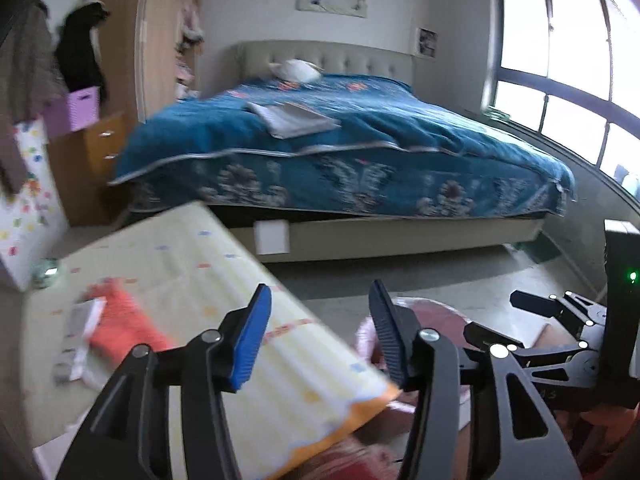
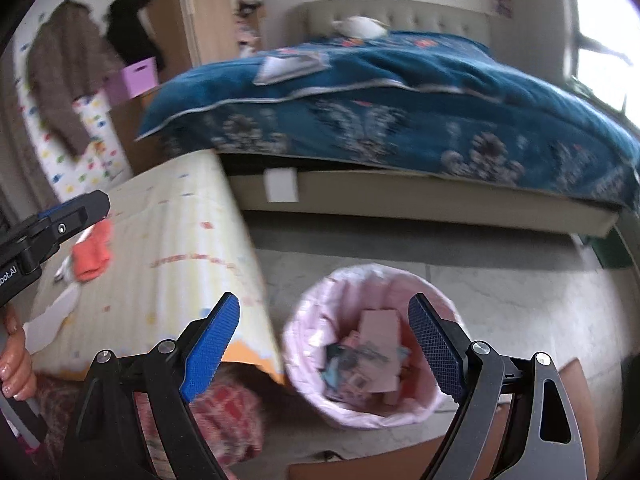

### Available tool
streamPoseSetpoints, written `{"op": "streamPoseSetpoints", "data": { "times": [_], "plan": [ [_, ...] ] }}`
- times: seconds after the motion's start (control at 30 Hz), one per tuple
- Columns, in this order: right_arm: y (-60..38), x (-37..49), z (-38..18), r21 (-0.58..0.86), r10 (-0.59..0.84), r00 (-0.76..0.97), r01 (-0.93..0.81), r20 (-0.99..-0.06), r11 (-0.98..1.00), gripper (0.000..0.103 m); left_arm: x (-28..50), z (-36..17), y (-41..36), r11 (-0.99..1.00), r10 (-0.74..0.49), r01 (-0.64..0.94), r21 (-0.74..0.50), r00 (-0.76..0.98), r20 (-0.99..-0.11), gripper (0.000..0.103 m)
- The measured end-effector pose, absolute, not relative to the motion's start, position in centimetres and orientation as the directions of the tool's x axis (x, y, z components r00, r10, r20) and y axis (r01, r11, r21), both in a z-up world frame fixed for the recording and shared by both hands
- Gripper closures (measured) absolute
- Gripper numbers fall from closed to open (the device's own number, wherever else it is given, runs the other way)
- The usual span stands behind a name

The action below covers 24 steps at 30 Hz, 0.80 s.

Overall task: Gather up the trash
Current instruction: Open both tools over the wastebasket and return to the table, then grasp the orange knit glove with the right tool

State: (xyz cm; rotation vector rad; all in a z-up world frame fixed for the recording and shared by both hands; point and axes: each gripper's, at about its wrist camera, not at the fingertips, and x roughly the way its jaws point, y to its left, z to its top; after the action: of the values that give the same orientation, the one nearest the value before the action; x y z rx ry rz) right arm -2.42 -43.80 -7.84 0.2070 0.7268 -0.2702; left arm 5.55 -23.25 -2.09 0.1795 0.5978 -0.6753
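Note:
A pink-lined trash bin (image 2: 316, 376) stands on the floor with several paper scraps inside. My right gripper (image 2: 324, 306) hangs open just above it, nothing between its blue pads. My left gripper (image 1: 320, 340) is open and empty too, over the near corner of a yellow play mat (image 1: 180, 264), with the bin (image 1: 436, 308) just to its right. On the mat lie an orange-red piece (image 1: 124, 324) and a grey-white wrapper (image 1: 82, 320). In the right wrist view the orange-red piece (image 2: 94, 256) and a white paper (image 2: 52, 312) lie to the left.
A bed with a blue quilt (image 1: 360, 152) fills the far side, with a wardrobe (image 1: 160, 32) and nightstand (image 1: 92, 160) to its left. A window (image 1: 560, 60) is on the right. A red patterned cloth (image 2: 228, 412) lies beside the bin. A hand (image 2: 14, 364) shows at the left edge.

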Motion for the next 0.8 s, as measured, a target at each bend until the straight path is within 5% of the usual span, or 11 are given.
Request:
{"op": "streamPoseSetpoints", "data": {
  "times": [0.8],
  "plan": [
    [-23.2,10.0,-5.0,0.09,0.165,0.701,-0.143,-0.694,0.986,0.03,12.5,-4.5,1.0,0.989,-0.125,0.149,-0.019,0.748,-0.651,0.029]
  ]
}}
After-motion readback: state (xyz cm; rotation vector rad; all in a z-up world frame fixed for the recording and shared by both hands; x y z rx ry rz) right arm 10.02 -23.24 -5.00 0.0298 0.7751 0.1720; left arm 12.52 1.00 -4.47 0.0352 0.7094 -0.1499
